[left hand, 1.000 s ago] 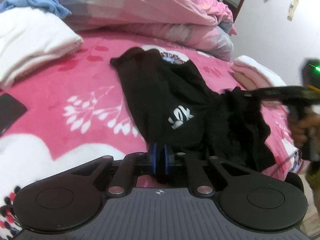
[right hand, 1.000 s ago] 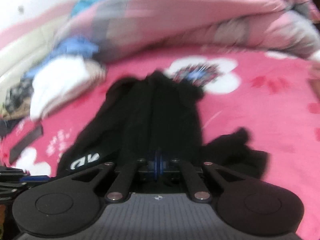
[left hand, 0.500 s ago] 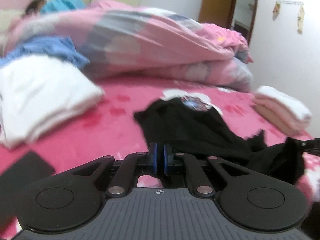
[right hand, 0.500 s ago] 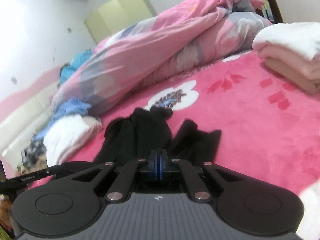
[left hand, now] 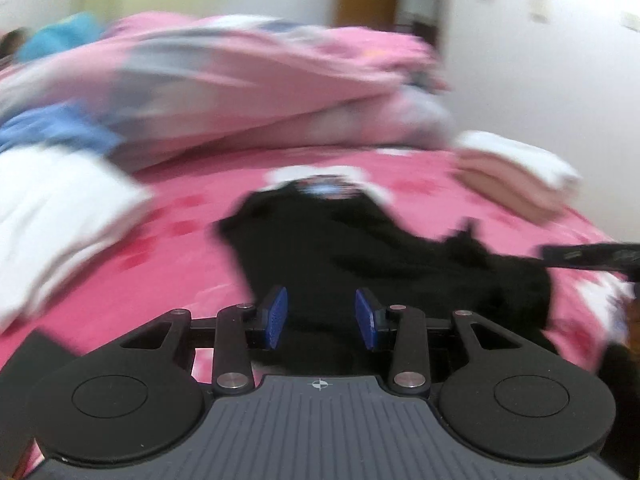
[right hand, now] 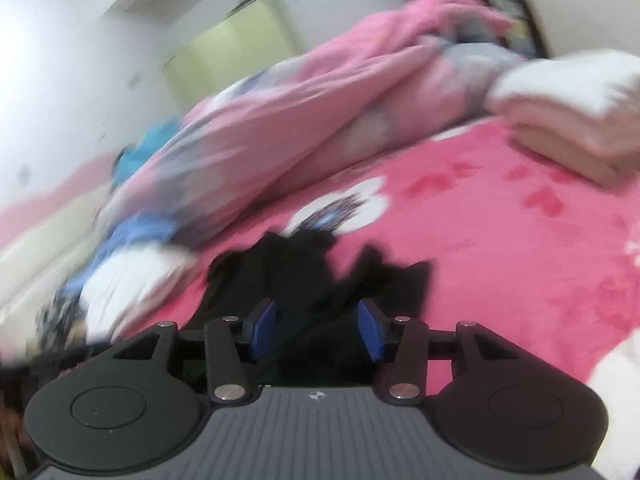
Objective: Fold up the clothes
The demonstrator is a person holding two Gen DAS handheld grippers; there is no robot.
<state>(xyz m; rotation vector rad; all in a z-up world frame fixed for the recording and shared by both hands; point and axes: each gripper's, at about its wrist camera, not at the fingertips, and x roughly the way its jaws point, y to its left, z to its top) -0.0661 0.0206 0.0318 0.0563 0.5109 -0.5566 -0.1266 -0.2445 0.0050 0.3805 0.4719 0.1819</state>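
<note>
The black garment (left hand: pixel 360 248) lies bunched on the pink bed cover (left hand: pixel 168 272), a rumpled heap with ragged edges rather than a neat fold, one corner poking up toward 2 o'clock in the left wrist view. In the right wrist view the same dark cloth (right hand: pixel 320 280) sits dead ahead at 12 o'clock, its far edge touching the white flower print.

Left gripper (left hand: pixel 321 318) is wide apart, blue pads clearly separated, nothing between them, hovering just over the near edge of the cloth. Right gripper (right hand: pixel 317 328) shows the same: spread fingers, empty, cloth just beyond the tips. Out at 3 o'clock in the left view, a dark bar (left hand: pixel 592 256) is likely the other tool, though blur makes that unsure.

Farther out: a folded pale stack (left hand: pixel 516 176) at 2 o'clock, a white pile (left hand: pixel 52 216) at 9 o'clock, a rumpled pink quilt (left hand: pixel 248 88) behind.

The step looks like a pause between grasps on a half-shaped garment. Whatever comes next calls for picking clean edges or corners, both sides evenly matched; this limp cloth will sag and slip.
</note>
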